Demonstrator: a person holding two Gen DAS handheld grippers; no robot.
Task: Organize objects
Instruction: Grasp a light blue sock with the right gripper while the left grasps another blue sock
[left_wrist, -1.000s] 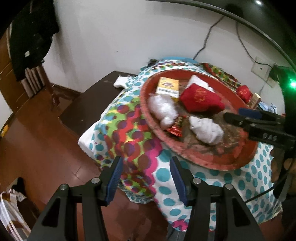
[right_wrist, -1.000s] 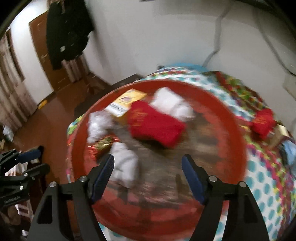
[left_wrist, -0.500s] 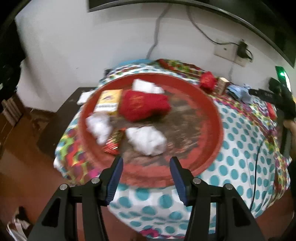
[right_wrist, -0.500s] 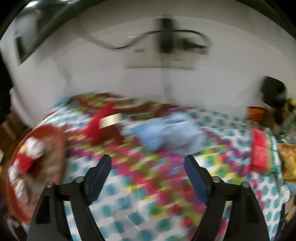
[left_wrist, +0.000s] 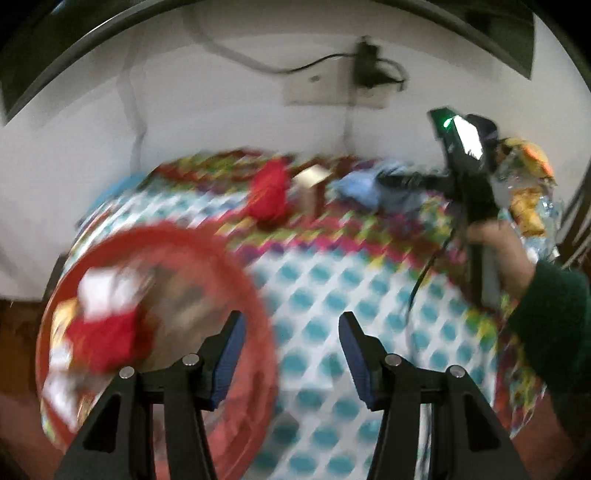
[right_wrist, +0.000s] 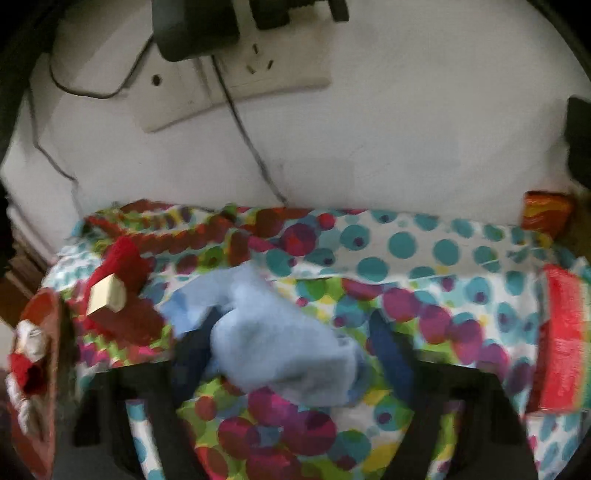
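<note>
Blue cloth (right_wrist: 280, 343) bunched on the counter's dotted cover (right_wrist: 402, 243), dead centre in the right wrist view, caught between the fingers of the right tool (right_wrist: 293, 317). Jaws just now closing in, pads against the two flanks of the cloth as far as the blur allows: clenched on it. Red bundle (right_wrist: 123, 258) at ten o'clock from the cloth, with a small box (right_wrist: 107, 295) just beside it. Red tray (right_wrist: 40, 314) cut off at nine o'clock, red and white bundles inside. Red packet (right_wrist: 561, 343) at three o'clock near the counter's edge. Wall socket (right_wrist: 258, 70) at twelve o'clock, with a plugged-in adapter and a cable trailing down.

Left tool (left_wrist: 291, 319) at six o'clock in its own view, released, jaws standing wide with nothing between them, hanging over the tray's rim (left_wrist: 236, 266) and the dotted cover. Much blurred. Same blue cloth at one o'clock, well apart from the left tool, right tool reaching onto it from the two o'clock side. Hand (left_wrist: 498, 251) gripping that tool's handle at three o'clock, dark green sleeve (left_wrist: 554, 325) below. Snack packets (left_wrist: 528, 184) behind the hand.
</note>
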